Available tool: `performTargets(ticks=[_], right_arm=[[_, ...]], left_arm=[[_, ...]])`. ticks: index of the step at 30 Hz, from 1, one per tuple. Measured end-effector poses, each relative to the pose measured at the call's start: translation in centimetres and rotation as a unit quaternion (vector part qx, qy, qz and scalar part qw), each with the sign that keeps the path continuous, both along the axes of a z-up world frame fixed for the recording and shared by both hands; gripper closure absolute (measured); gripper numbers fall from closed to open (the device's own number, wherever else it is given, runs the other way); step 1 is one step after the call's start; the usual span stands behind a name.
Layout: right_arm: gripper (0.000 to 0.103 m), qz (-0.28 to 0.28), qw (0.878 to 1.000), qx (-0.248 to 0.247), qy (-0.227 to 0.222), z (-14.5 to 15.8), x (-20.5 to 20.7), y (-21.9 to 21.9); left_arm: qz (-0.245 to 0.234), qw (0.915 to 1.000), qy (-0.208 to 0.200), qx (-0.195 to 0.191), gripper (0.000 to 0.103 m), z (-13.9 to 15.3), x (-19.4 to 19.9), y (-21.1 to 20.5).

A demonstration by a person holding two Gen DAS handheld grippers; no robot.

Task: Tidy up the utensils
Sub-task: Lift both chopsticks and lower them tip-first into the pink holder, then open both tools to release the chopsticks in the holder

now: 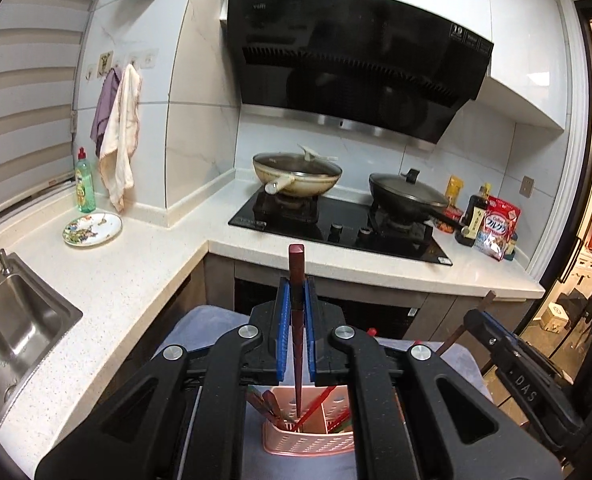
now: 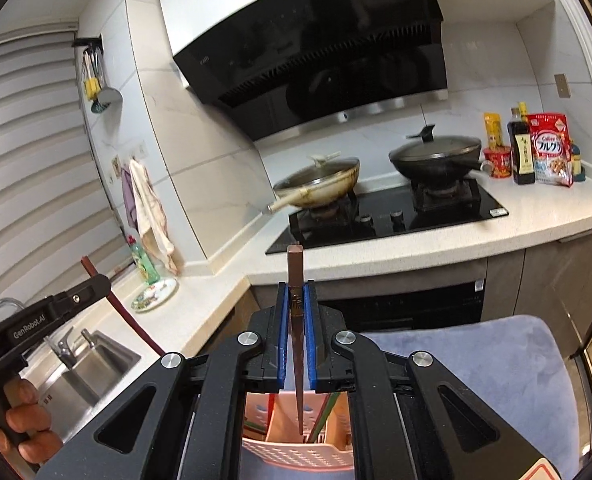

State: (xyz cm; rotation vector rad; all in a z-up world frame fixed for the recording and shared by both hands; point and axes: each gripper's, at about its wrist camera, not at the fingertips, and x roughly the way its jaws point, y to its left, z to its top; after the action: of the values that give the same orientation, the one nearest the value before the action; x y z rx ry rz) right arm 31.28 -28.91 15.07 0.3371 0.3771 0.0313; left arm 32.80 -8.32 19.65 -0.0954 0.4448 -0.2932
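Kitchen corner: gas hob (image 1: 336, 224), two lidded woks, Calbee cereal bag (image 2: 550, 148).

Both clamped on chopsticks above pink utensil basket (image 1: 308, 436): left gripper (image 1: 296, 304) on dark red chopstick (image 1: 296, 320), right gripper (image 2: 296, 308) on brown chopstick (image 2: 296, 320); "GenRobot.AI", "DAS" readable on the casings.

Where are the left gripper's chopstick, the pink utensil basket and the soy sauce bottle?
left gripper's chopstick (image 1: 296, 280), left wrist view, upper shaft.
pink utensil basket (image 1: 308, 442), left wrist view, front wall.
soy sauce bottle (image 2: 522, 148), right wrist view, label.
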Motion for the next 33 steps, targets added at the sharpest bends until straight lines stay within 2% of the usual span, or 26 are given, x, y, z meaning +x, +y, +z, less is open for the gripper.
performTargets(ticks=[8,9,10,12,18,23,33], right_arm=[[0.095,0.016,0.999,-0.008,0.045,-3.4,1.1,0.9],[0.087,0.016,0.999,-0.009,0.046,-3.6,1.0,0.9],[0.085,0.013,0.999,-0.009,0.047,-3.7,0.9,0.9],[0.084,0.013,0.999,-0.006,0.05,-3.8,0.8,0.7],[0.084,0.01,0.999,-0.008,0.049,-3.4,-0.3,0.4],[0.081,0.01,0.999,-0.008,0.047,-2.9,-1.7,0.5],[0.072,0.012,0.997,-0.032,0.064,-2.8,-7.6,1.6]], left_arm=[[-0.002,0.9992,0.039,0.006,0.095,-3.4,1.2,-0.4],[0.0,0.9992,0.039,0.007,0.09,-3.6,1.2,-0.4],[0.001,0.9991,0.04,0.01,0.08,-3.7,1.1,-0.5],[0.003,0.9991,0.04,0.009,0.072,-3.7,0.9,-0.3],[0.003,0.9994,0.033,0.013,0.069,-3.3,-0.2,-0.2],[0.011,0.9991,0.026,0.032,0.06,-3.0,-1.6,-0.5],[0.017,0.9972,0.024,0.069,0.059,-3.3,-6.3,-0.2]])
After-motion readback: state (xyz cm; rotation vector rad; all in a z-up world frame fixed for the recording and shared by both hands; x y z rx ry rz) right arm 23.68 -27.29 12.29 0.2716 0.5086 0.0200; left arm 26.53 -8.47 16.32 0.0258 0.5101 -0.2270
